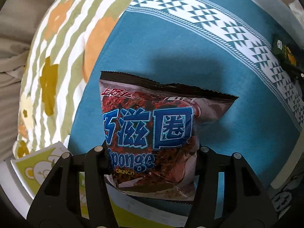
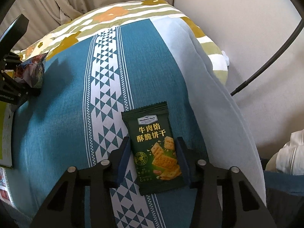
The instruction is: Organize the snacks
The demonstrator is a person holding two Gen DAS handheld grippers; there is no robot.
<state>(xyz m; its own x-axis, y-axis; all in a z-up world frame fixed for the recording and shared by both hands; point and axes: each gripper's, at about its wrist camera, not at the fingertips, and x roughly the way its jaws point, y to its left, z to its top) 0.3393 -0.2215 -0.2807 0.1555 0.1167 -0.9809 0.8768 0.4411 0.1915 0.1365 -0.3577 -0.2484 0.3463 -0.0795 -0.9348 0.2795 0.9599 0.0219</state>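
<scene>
A red-brown snack bag (image 1: 150, 133) with blue lettering and the word "Sponge" sits between the black fingers of my left gripper (image 1: 152, 157). The gripper is shut on the bag's lower half, over the teal patterned cloth (image 1: 171, 60). The same bag (image 2: 34, 72) shows at the far left of the right wrist view. A dark green cracker packet (image 2: 157, 152) lies flat on the cloth (image 2: 62, 133). My right gripper (image 2: 153, 152) is shut on it, its blue pads (image 2: 123, 157) pressing the packet's two long sides. The packet (image 1: 286, 53) is also visible at the right edge of the left wrist view.
A floral green-and-orange pillow (image 1: 57, 66) borders the cloth. A white-and-green box with a bear drawing (image 1: 36, 167) lies under my left gripper. A pale sheet (image 2: 209, 76), a black cable (image 2: 266, 57) and a white sleeve (image 2: 288, 152) are to the right.
</scene>
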